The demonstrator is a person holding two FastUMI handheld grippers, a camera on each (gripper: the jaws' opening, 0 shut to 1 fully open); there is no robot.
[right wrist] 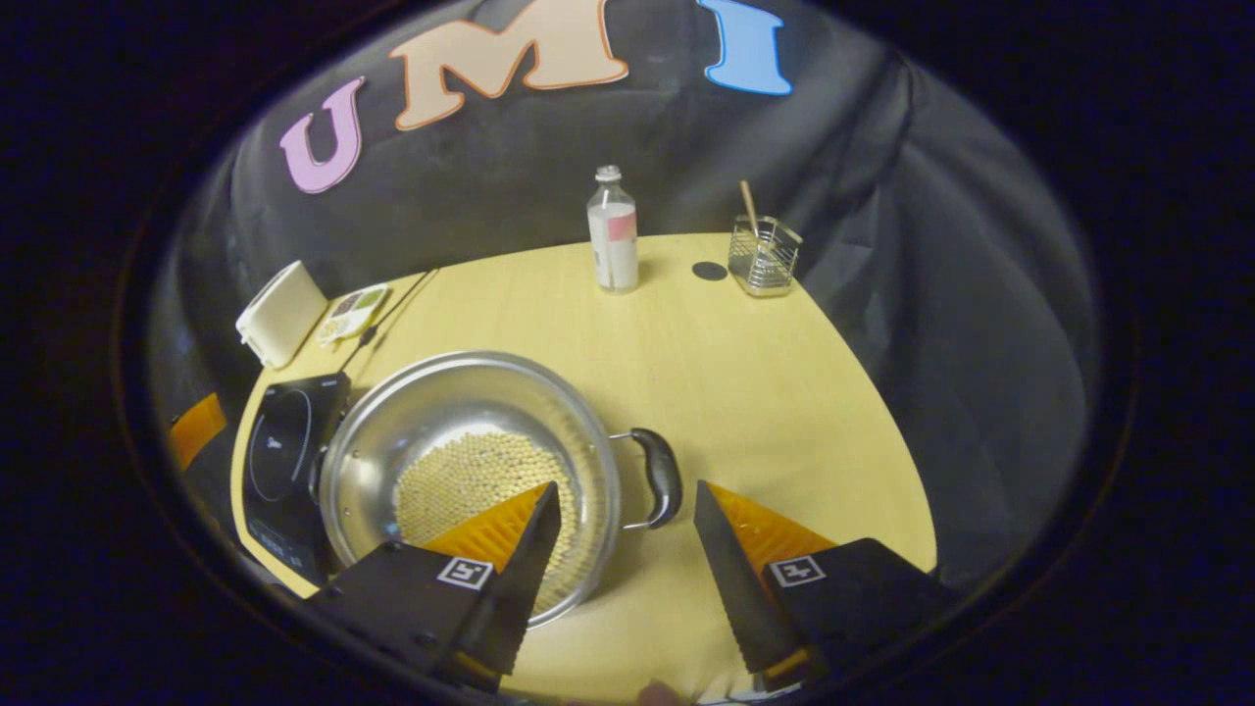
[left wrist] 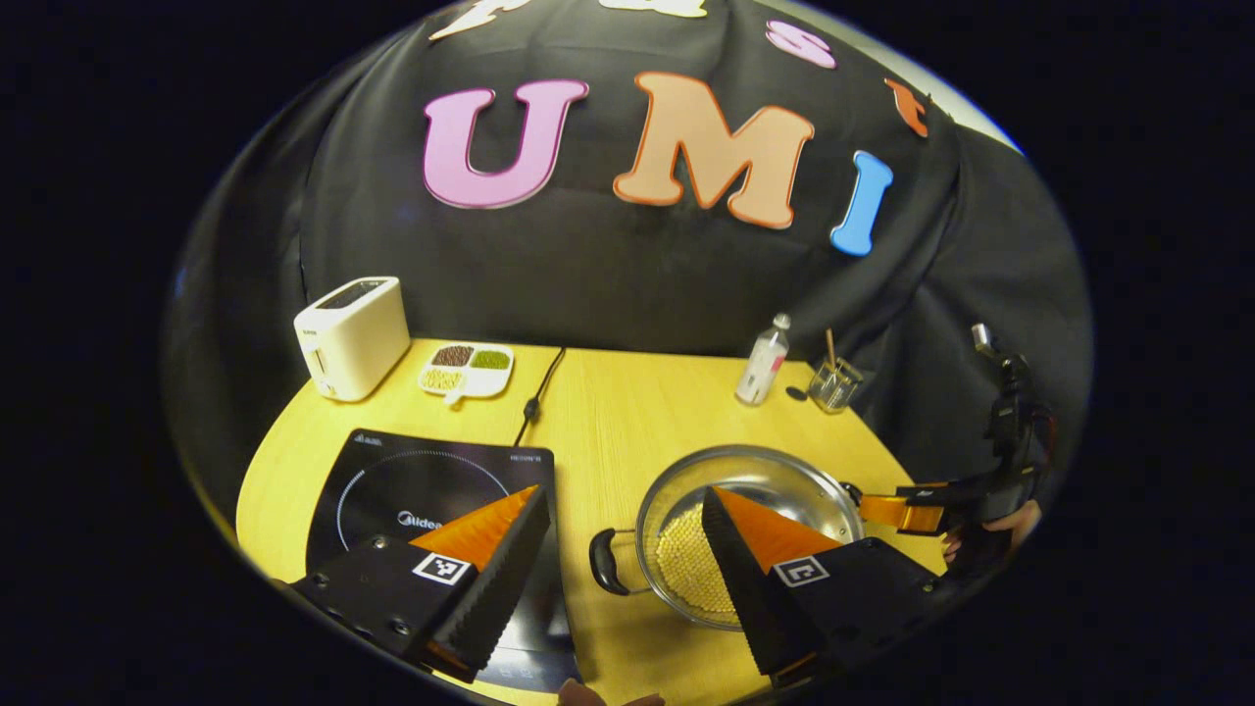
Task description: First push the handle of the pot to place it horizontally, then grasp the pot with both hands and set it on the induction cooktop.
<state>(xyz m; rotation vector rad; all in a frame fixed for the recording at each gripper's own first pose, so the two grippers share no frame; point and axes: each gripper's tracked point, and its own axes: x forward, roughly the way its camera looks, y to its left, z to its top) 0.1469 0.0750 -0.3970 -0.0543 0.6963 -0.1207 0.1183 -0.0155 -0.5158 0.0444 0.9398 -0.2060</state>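
Both claws, left and right, gape beside the pot, bottle beyond.

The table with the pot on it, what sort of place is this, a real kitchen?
Probably a staged kitchen in a recording booth: a wooden table holds an induction cooktop, a toaster and a steel pot, with black cloth behind instead of walls.

Left hand-held gripper: jaws spread wide, nothing between the fingers. Right hand-held gripper: jaws equally wide apart, empty; in the left gripper view it sits far right, hand behind it.
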